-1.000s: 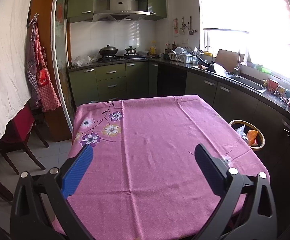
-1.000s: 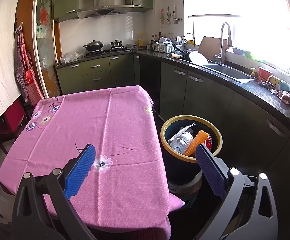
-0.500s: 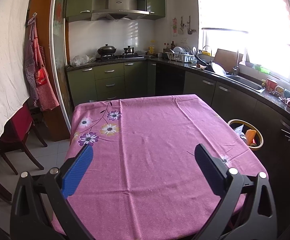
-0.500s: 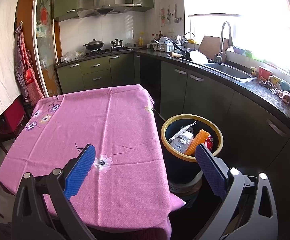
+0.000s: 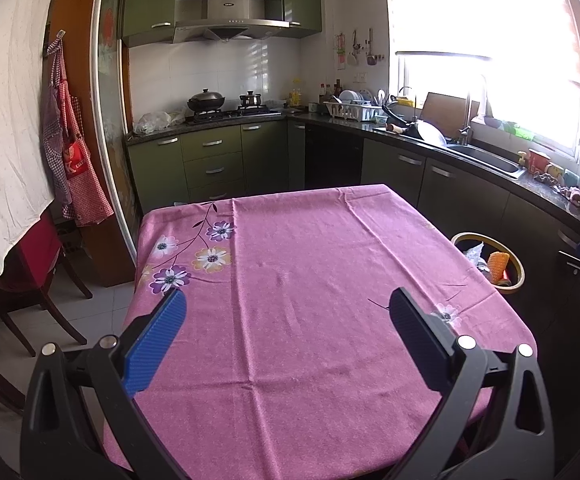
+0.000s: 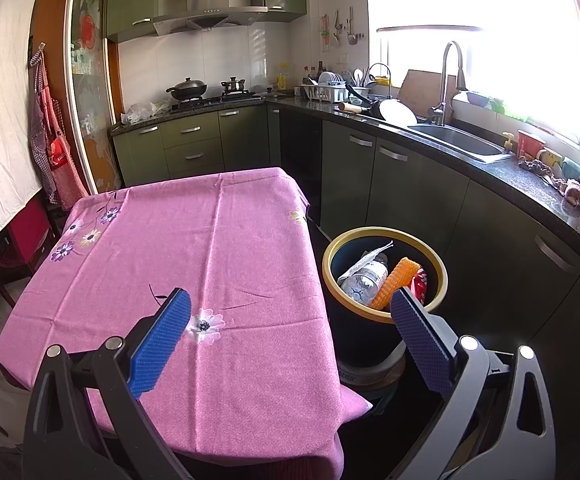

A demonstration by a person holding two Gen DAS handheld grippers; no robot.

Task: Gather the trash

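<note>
Left gripper [image 5: 288, 312] and right gripper [image 6: 290, 312] both held with jaws apart, gripping nothing, above pink tablecloth [image 6: 194, 240]; trash bin [image 6: 437, 292] beside table holds plastic bottle [image 6: 363, 280]

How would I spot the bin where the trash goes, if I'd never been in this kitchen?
Find the table under the pink flowered cloth. On the floor between its right edge and the dark cabinets below the sink stands the bin. It is the only round dark tub with a yellow rim, and it already holds a clear bottle and an orange ribbed piece.
</note>
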